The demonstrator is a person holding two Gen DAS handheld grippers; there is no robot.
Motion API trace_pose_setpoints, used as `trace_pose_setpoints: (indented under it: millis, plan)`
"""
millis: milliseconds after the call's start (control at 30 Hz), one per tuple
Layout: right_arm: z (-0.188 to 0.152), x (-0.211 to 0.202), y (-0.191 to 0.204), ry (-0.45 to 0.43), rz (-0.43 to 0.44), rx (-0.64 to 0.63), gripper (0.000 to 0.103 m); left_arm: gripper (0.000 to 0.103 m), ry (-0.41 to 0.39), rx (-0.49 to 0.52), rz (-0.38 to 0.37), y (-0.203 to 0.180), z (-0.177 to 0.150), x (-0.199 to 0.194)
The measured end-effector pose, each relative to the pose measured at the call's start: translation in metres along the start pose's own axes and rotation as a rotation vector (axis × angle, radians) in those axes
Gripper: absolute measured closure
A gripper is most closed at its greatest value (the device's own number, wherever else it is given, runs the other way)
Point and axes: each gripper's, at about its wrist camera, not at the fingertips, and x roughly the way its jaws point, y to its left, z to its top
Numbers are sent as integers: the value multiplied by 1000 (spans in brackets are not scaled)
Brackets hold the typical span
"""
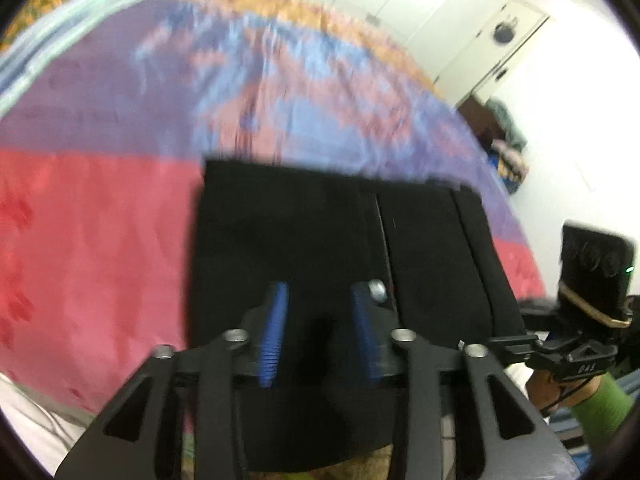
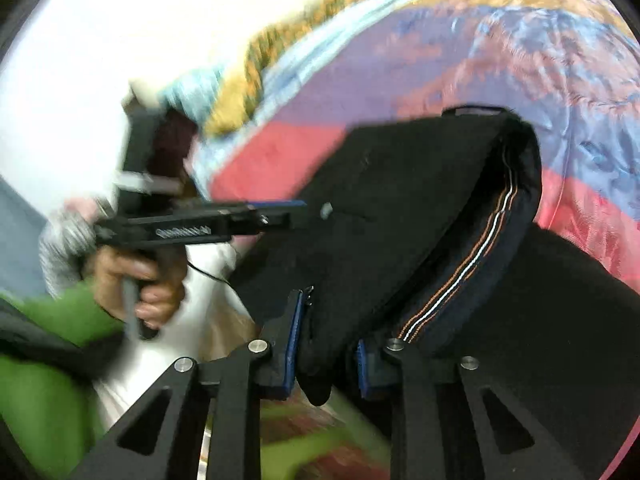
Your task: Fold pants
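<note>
The black pants [image 1: 328,232] lie partly on the bed and hang lifted between both grippers. In the left wrist view my left gripper [image 1: 320,304] has its blue pads [image 1: 276,332] closed on the near edge of the black cloth. In the right wrist view my right gripper [image 2: 328,340] is shut on the pants [image 2: 400,208] near the waistband, whose striped inner band [image 2: 480,248] shows. The left gripper [image 2: 292,210] appears there at the left, clamped on the cloth's other corner. The right gripper's body [image 1: 592,300] shows at the right edge of the left wrist view.
The bedspread [image 1: 100,220] is red, purple and blue with an orange border [image 1: 280,0]. White cupboards [image 1: 460,20] stand beyond the bed. A pile of clothes [image 1: 508,136] sits at the far right. The person's green sleeve [image 2: 48,360] is at the lower left.
</note>
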Motion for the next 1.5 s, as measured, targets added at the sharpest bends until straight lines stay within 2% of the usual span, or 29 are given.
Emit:
trace_pose_setpoints:
  millis: [67,167,267,367,467,533,633,800,867,967,1000,1133,1267,1367,1400,1467,1500]
  plan:
    - [-3,-26,0,-87,71,55,81,45,-61,3,-22,-6,9,-21]
    - [-15,-64,-14,-183,126,146,81,43,-105,6,-67,-14,14,-38]
    - [-35,-104,-36,-242,105,224,81,43,-94,21,-77,-20,9,-34]
    - [-56,-132,-62,-246,67,295,81,43,-46,40,-53,-24,0,-17]
    - [-76,-140,-86,-192,-16,359,81,43,4,58,-48,-30,-14,1]
    - [-87,-129,-102,-105,-141,402,81,43,31,97,-16,-37,-22,11]
    - [-96,-102,-111,16,-287,393,80,43,89,161,48,-46,-37,29]
    - [-87,-103,-99,-1,-319,347,70,43,121,192,82,-50,-54,31]
    - [-79,-115,-83,-2,-428,295,56,42,115,209,118,-52,-56,28]
    - [-59,-137,-58,-46,-612,173,56,41,108,232,183,-57,-55,31]
    - [-55,-140,-50,-70,-628,146,56,41,110,235,212,-58,-54,34]
    - [-27,-135,-9,-194,-568,-6,56,41,117,217,265,-56,-51,41]
    - [-14,-98,-16,-147,-550,-28,56,41,113,222,287,-55,-50,40]
    - [-22,-74,-62,-102,-615,100,57,41,117,217,296,-52,-51,40]
    - [-29,-69,-87,-87,-609,195,60,41,116,215,295,-51,-50,39]
    - [-40,-76,-102,-143,-572,277,70,41,113,216,301,-50,-50,37]
    - [-42,-82,-105,-175,-555,306,71,41,112,218,307,-50,-50,37]
